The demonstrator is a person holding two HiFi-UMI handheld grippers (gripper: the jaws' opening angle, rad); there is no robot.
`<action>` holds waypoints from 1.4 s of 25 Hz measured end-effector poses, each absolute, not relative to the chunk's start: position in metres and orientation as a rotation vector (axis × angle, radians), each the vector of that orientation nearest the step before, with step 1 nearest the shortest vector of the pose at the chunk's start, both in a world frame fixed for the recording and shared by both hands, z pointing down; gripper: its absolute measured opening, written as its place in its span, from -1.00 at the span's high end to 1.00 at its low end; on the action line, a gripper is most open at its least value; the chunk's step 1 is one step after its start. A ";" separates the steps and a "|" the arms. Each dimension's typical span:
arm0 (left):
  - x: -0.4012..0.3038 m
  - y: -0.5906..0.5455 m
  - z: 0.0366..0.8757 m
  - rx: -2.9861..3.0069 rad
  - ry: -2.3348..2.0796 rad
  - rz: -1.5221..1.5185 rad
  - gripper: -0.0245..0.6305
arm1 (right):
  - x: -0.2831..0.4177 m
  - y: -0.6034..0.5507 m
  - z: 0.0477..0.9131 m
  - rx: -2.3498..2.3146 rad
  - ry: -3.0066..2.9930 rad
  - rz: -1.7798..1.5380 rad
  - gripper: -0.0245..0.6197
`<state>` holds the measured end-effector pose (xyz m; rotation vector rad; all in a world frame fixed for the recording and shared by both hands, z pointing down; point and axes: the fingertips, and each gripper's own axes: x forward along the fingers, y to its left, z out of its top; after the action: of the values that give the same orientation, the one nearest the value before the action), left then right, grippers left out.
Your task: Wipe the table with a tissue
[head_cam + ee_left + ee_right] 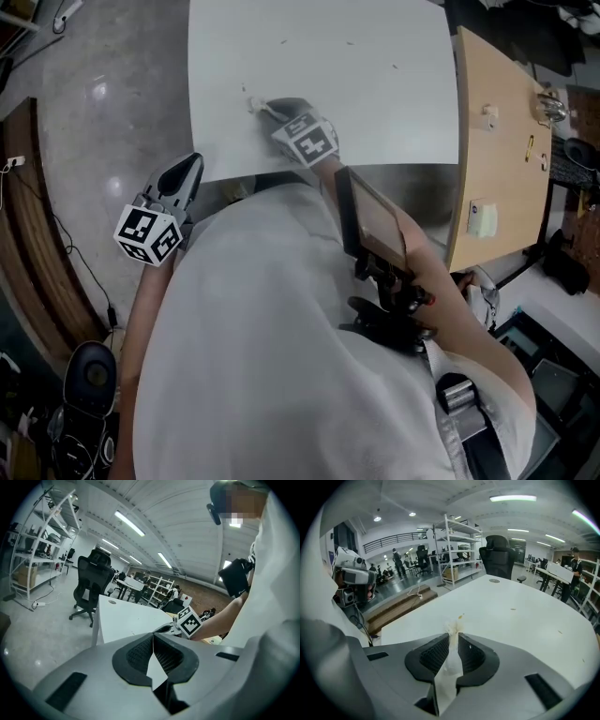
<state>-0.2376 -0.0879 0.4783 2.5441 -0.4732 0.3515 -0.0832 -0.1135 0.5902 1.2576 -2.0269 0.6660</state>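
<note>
At the white table's [375, 94] near left, the right gripper [453, 635] pinches a tissue [449, 672]; the closed left gripper [187, 171] hangs above grey floor [103, 141].

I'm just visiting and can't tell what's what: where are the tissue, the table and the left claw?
tissue [451, 665], right gripper view, on the strip pinched between the jaws.
table [375, 84], head view, on its bare white top.
left claw [153, 635], left gripper view, where its closed tips meet.

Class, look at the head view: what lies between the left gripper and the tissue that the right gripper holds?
Only a bare corner of the white table separates the left gripper from the tissue; the head view shows it.
</note>
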 end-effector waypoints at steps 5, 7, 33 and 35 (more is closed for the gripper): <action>-0.231 -0.081 0.482 2.513 -0.507 0.347 0.91 | -0.076 -0.111 0.588 1.257 -2.019 0.625 0.72; -0.231 -0.083 0.485 2.511 -0.502 0.343 0.91 | -0.064 -0.111 0.590 1.301 -1.983 0.647 0.72; -0.275 -0.089 0.482 2.510 -0.587 0.313 0.91 | -0.123 -0.114 0.581 1.308 -2.172 0.853 0.73; -0.274 -0.087 0.483 2.510 -0.586 0.311 0.91 | -0.106 -0.119 0.577 1.373 -2.157 0.885 0.73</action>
<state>-0.2745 -0.0875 0.4829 2.5097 -0.5863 0.3105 -0.1062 -0.1193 0.5772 1.3726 -2.1569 0.8848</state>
